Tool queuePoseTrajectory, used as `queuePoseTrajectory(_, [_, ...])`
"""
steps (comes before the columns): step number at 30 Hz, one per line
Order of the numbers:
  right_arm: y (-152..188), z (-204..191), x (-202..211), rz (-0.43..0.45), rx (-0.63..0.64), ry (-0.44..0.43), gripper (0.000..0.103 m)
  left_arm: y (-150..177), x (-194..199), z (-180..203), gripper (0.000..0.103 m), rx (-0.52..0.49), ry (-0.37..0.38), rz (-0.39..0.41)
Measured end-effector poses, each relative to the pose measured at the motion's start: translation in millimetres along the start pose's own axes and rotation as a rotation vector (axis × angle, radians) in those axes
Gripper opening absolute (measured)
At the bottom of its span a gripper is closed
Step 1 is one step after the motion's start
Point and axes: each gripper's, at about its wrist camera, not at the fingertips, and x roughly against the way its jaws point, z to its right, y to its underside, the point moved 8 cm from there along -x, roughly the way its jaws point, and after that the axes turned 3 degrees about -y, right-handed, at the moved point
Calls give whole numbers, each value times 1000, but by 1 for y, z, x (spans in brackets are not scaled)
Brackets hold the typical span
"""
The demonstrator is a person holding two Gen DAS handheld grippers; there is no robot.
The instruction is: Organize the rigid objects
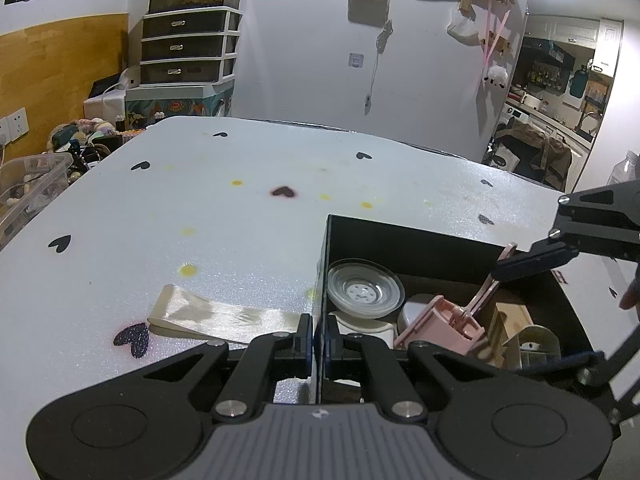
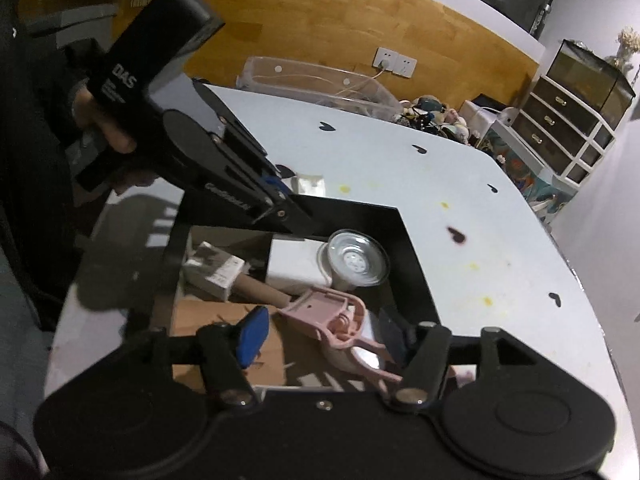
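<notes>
- While the left gripper [image 1: 319, 340] has its jaws pressed tight on the left wall of the black box [image 1: 323, 264], pinching that thin edge, the right gripper [image 2: 332, 340] hangs over the box's opening with its jaws spread.
- Between those spread jaws sits the pink clip [image 2: 336, 320]; the pads do not press on it, and it rests tilted among the things in the box, one long handle [image 2: 380, 376] pointing back toward the right gripper.
- In the left wrist view the pink clip [image 1: 440, 328] lies in the near middle of the box, its thin arm rising toward one finger [image 1: 532, 262] of the right gripper; whether they touch I cannot tell.
- Inside the box, a clear round lid [image 1: 364, 294] leans in the far left corner, a white block [image 2: 296, 268] lies beside it, and a cardboard tube [image 2: 260, 292] and a small white carton [image 2: 214, 272] crowd the other side.
- Little free room is left in the box; its walls stand close round the clip.
- Left of the box the white table [image 1: 200, 208] lies open, with only a shiny strip [image 1: 224, 316] near the left gripper.
- Beyond the table's far edge a clear bin [image 2: 320, 88] stands close.
</notes>
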Motion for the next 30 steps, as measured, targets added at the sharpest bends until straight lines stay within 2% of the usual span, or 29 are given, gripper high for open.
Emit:
queuePoseTrajectory(4, [-2, -2, 4, 7, -21, -4, 76, 0, 0, 0, 5, -2, -1, -1])
queuePoseTrajectory(12, [-6, 2, 9, 14, -73, 41, 85, 0, -1, 0, 5, -1, -1, -1])
queuePoseTrajectory(16, [-7, 8, 15, 28, -126, 102, 94, 0, -1, 0, 5, -2, -1, -1])
queuePoseTrajectory(22, [-4, 18, 29, 49, -249, 220, 100, 0, -1, -1, 5, -9, 0, -6])
queuePoseTrajectory(30, [2, 15, 59, 128, -423, 377, 103, -1, 5, 2, 5, -36, -6, 3])
